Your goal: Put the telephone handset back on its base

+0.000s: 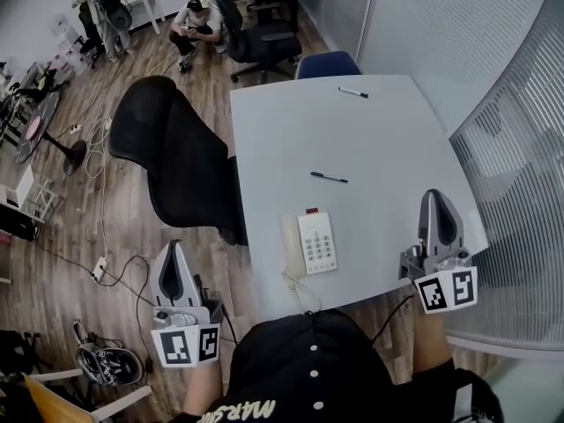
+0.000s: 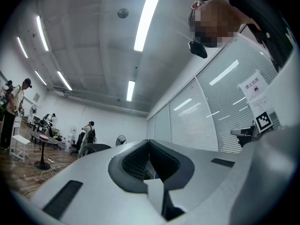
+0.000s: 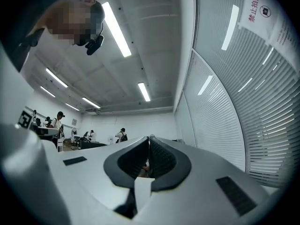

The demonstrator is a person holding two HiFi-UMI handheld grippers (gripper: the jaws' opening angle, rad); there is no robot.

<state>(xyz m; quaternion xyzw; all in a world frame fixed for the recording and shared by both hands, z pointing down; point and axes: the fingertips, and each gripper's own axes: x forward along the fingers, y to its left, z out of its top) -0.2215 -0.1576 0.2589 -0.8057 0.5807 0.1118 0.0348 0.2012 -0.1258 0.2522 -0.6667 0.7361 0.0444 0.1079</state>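
The person holds one gripper in each hand, both low in front of the body and pointing forward, away from the chest. The grey left gripper [image 1: 173,247] hangs off the left side of the white worktop [image 1: 370,130], clear of its edge. The grey right gripper [image 1: 434,194] sits at the worktop's near right corner, over its edge. Each carries its cube with black-and-white square markers at the end nearest the person. In the left gripper view the dark ribbed fingers [image 2: 133,163] meet at their tips with nothing between them. In the right gripper view the fingers [image 3: 164,161] are likewise pressed together and empty.
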